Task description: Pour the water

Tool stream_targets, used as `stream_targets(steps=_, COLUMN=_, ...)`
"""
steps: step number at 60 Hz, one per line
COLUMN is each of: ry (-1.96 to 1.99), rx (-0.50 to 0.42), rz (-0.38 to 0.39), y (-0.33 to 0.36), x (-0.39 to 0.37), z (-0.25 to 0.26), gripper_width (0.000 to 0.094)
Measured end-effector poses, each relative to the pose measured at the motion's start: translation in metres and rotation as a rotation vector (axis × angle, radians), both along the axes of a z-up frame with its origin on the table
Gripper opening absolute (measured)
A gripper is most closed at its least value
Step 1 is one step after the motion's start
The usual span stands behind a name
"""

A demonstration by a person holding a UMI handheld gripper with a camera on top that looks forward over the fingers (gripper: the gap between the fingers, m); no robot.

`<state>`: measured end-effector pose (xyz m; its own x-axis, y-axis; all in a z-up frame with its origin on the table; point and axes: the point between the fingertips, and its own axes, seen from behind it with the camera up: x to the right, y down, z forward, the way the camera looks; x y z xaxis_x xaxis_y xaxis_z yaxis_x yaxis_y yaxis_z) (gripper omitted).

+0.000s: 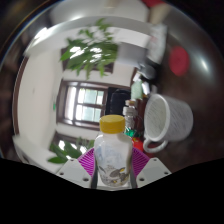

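A clear plastic bottle (112, 155) with a yellow cap (112, 123) stands upright between my two fingers, whose purple pads (89, 161) press on its sides. My gripper (113, 168) is shut on the bottle and holds it up off any surface. A white cup (170, 116) lies tilted to the right of and beyond the bottle, with its open mouth turned toward the bottle. The whole scene looks tilted.
A green leafy plant (92, 50) hangs beyond the bottle at the far side. A window (88, 99) with a dark frame is behind the bottle. More green leaves (68, 151) show to the left of the fingers. A dark item (134, 112) stands next to the cup.
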<state>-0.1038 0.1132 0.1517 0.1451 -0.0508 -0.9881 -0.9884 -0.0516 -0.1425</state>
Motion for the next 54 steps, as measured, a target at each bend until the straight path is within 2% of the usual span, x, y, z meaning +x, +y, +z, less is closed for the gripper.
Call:
stream_targets(steps=6, ry=-0.421, rx=-0.039, rz=0.042, y=0.003, x=0.014, z=0.020, gripper_width=0.0463)
stream_targets(steps=13, ry=-0.884, rx=-0.089, rz=0.032, y=0.002, x=0.043, z=0.049, gripper_width=0.0462)
stream_targets(steps=16, ry=-1.055, rx=-0.120, rz=-0.009, y=0.005, x=0.074, z=0.056, gripper_width=0.0461)
stream_targets(steps=23, ry=-1.330, rx=-0.293, rz=-0.136, y=-0.009, x=0.131, z=0.069, gripper_width=0.0463)
stream_targets(steps=26, ry=-1.403, rx=-0.346, rz=-0.167, y=-0.009, x=0.162, z=0.068, gripper_width=0.0462)
stream_targets(steps=32, ry=-1.473, rx=-0.454, rz=-0.214, y=-0.015, x=0.203, z=0.053, gripper_width=0.0462)
stream_targets(steps=38, ry=-1.457, rx=-0.524, rz=-0.227, y=-0.013, x=0.249, z=0.019, gripper_width=0.0463)
stream_targets(steps=46, ry=-1.416, rx=-0.564, rz=-0.219, y=-0.008, x=0.280, z=-0.027, gripper_width=0.0464)
stream_targets(steps=54, ry=-1.378, rx=-0.543, rz=-0.181, y=0.001, x=0.286, z=-0.069, gripper_width=0.0465)
